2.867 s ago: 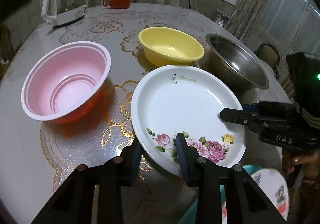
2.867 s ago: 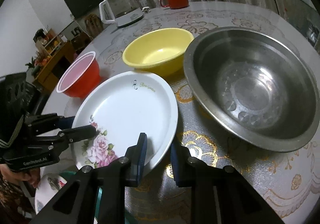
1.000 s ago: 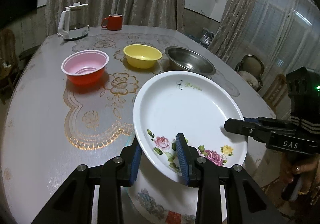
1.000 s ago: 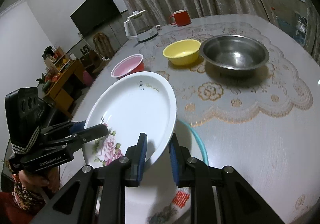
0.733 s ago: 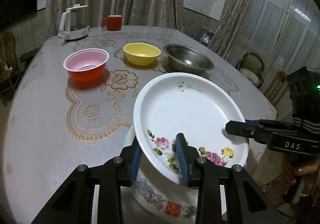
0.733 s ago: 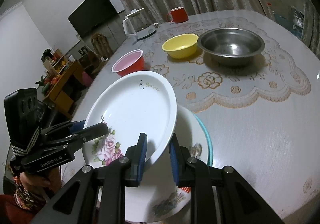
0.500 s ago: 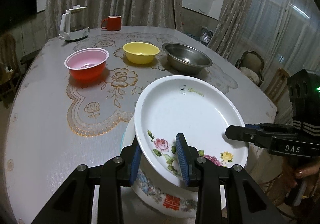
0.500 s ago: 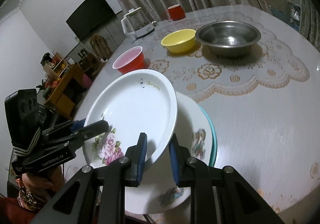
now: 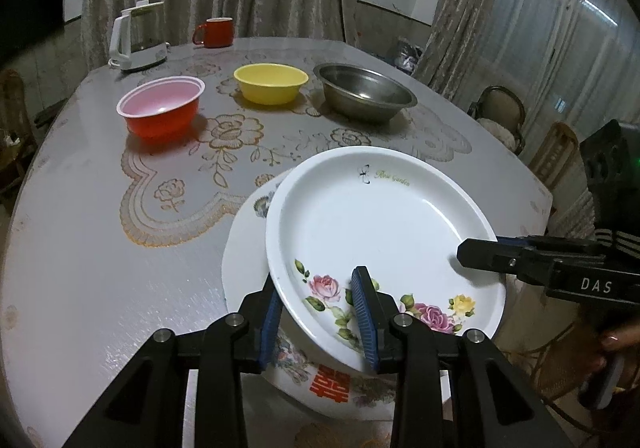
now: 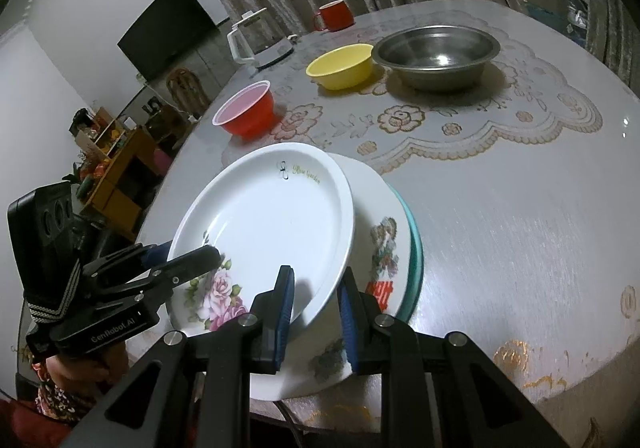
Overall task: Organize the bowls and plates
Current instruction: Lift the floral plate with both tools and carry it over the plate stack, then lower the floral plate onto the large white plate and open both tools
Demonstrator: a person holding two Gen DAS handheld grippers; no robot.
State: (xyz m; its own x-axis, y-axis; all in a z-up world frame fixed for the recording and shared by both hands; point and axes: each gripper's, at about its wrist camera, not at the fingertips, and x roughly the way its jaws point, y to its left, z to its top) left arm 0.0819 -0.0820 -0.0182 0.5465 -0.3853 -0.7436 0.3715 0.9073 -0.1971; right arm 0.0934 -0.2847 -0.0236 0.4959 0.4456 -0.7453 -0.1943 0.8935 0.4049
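White round plate with pink roses painted on it point(image 9: 384, 232) is held up by both claws, tilted, just over a stack of other plates at the near edge of the table point(image 9: 80, 248). The left claw point(image 9: 318, 322) is nearly closed, and its blue pads pinch the near rim of the rose plate. The right claw point(image 10: 314, 308) is nearly closed too, and it pinches the rim on its own side.

Under the rose plate sits a white plate with a red mark and flowers point(image 9: 256, 248), right below the left claw's tips. Only the right claw's camera shows a teal plate rim point(image 10: 416, 248) at the bottom of the stack, just past its right finger.

Far ahead of both claws stand three bowls in a row: a red plastic bowl with a pink inside point(image 9: 162, 112), a yellow plastic bowl point(image 9: 271, 83) and a shiny metal bowl point(image 9: 366, 92). Behind them are a white kettle point(image 9: 138, 36) and a red mug point(image 9: 214, 32).

The left camera shows the right claw coming in from the right, with a hand point(image 9: 616, 352) on its grip. The right camera shows the left claw point(image 10: 192, 260) coming in from the left, plus a black TV point(image 10: 168, 28) on the wall and a wooden shelf point(image 10: 116, 168).
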